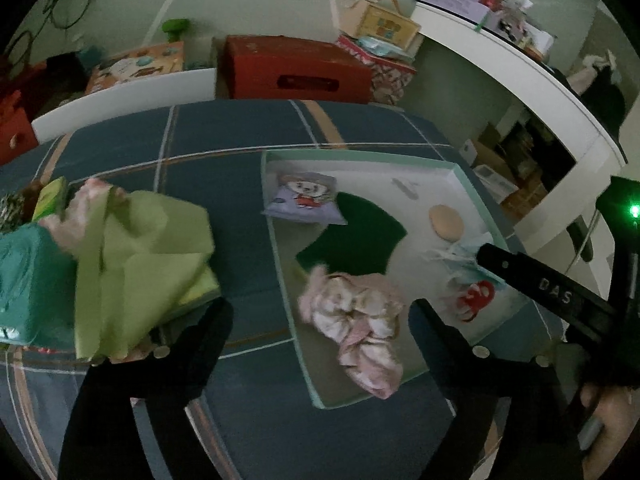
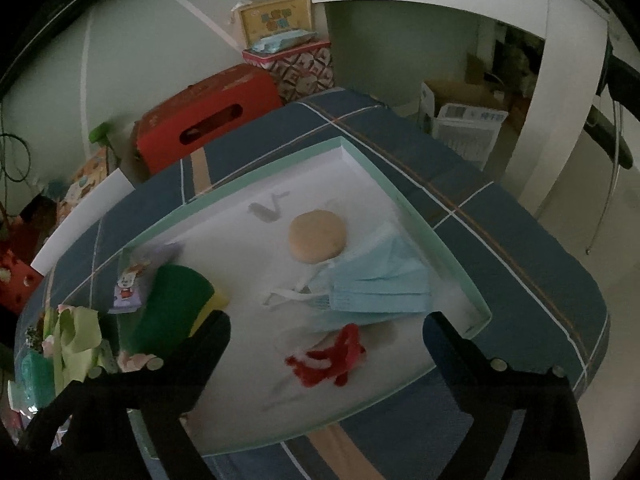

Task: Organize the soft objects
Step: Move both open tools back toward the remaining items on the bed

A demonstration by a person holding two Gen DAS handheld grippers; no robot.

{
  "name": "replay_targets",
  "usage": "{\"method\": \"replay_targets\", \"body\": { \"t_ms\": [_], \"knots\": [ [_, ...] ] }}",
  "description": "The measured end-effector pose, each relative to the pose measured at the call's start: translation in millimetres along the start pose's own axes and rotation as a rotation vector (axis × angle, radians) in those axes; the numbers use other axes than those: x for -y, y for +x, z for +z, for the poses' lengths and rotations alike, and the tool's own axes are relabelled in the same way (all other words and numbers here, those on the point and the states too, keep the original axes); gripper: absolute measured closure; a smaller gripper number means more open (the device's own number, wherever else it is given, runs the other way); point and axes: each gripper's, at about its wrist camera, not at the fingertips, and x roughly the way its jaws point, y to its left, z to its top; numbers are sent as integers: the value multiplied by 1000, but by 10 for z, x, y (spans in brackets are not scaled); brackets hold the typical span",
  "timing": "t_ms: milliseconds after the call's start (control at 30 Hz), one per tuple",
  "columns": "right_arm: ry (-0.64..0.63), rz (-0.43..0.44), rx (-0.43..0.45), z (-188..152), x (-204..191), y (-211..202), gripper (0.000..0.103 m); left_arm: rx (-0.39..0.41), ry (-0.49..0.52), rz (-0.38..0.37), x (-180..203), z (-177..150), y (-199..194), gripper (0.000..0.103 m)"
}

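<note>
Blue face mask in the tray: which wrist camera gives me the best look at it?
The right wrist view. The blue face mask lies whole and unobstructed in the tray, pleats and white ear loops clear, just beyond the open right gripper. In the left wrist view, the mask is small, blurry and partly hidden behind the right gripper's finger.

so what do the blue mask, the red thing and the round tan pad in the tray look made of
Blue mask: pleated nonwoven fabric, matte, white ear loops. Red thing: probably fuzzy chenille or yarn, judging by its bristly edges. Round tan pad: likely soft foam sponge, smooth and matte.
</note>
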Motion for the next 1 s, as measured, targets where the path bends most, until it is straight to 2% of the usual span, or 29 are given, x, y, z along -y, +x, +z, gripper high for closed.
{"method": "replay_targets", "body": {
  "t_ms": [467,700,833,1000],
  "knots": [
    [-50,-2,-5,-43,-163,-18,2,9,-132,45,-402,-60,-225,11],
    [-82,11,-7,-77,-313,-39,1,-16,-169,57,-530,-88,-343,11],
    [-128,59,1,-123,-510,-102,1,-27,-173,95,-640,-102,-477,11],
    [-176,92,8,-169,-687,-161,1,18,-213,157,-879,-96,-740,11]
  ]
}}
